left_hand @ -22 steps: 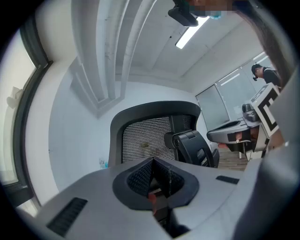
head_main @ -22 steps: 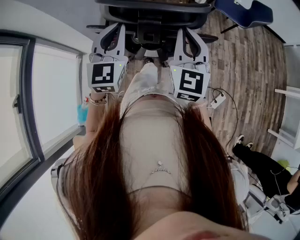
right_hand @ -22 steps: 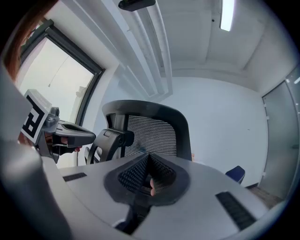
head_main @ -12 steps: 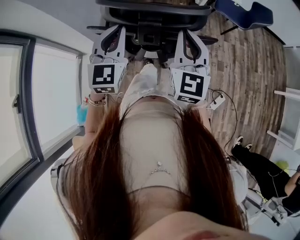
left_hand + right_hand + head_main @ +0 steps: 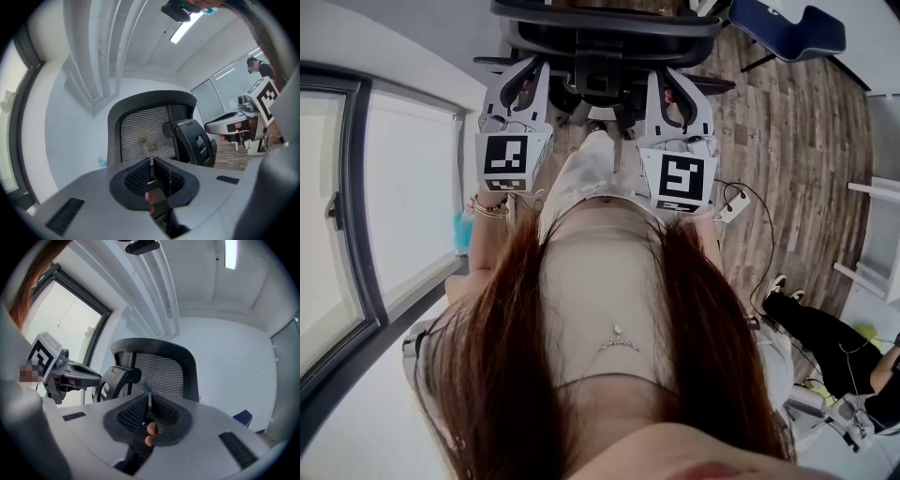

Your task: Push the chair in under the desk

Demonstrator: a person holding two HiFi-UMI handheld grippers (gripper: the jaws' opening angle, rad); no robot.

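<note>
A black office chair (image 5: pixel 605 37) with a mesh back stands just ahead of me at the top of the head view. My left gripper (image 5: pixel 532 67) and right gripper (image 5: pixel 667 75) reach level toward its back, one on each side of the centre post. Whether their tips touch the chair I cannot tell. The left gripper (image 5: pixel 151 165) is shut with nothing between its pads, and the mesh back (image 5: pixel 140 136) rises close ahead. The right gripper (image 5: pixel 149 401) is also shut and empty, facing the same mesh (image 5: pixel 161 373). The desk is hidden.
A large window (image 5: pixel 356 206) runs along the left. A blue chair (image 5: pixel 787 23) stands at the back right on the wood floor (image 5: pixel 797 131). A small white box with a cable (image 5: pixel 736 200) lies at the right. Another person's legs (image 5: pixel 816 323) and white furniture (image 5: pixel 877 234) sit at the right.
Both grippers stay shut behind the chair. The chair back shows a little lower in the head view and the right marker cube has slipped slightly down.
</note>
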